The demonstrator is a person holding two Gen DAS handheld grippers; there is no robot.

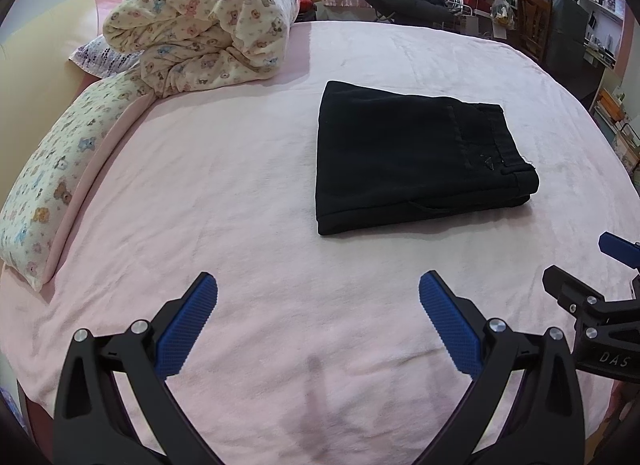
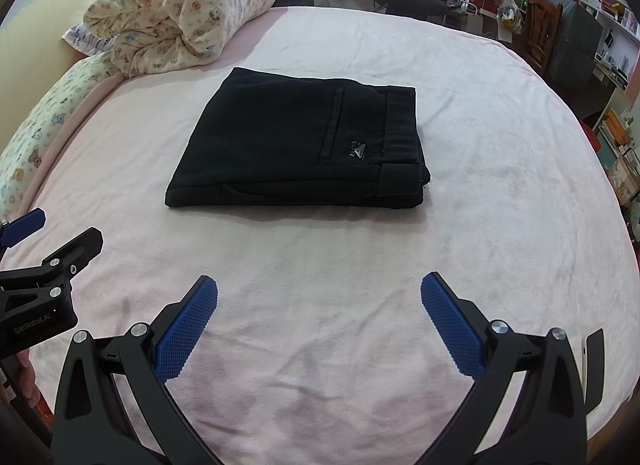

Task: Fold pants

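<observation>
Pink fleece bed cover, wide and lightly creased; black folded pants lie flat at its middle, small triangular emblem beside the pocket. Behind the pants: rolled cream bear-print quilt, dark recliner, wooden chair, cluttered shelves. Left gripper and right gripper: blue-padded jaws spread wide, holding nothing, short of the pants. Lettering "DAS", "GenRobot.AI".
</observation>
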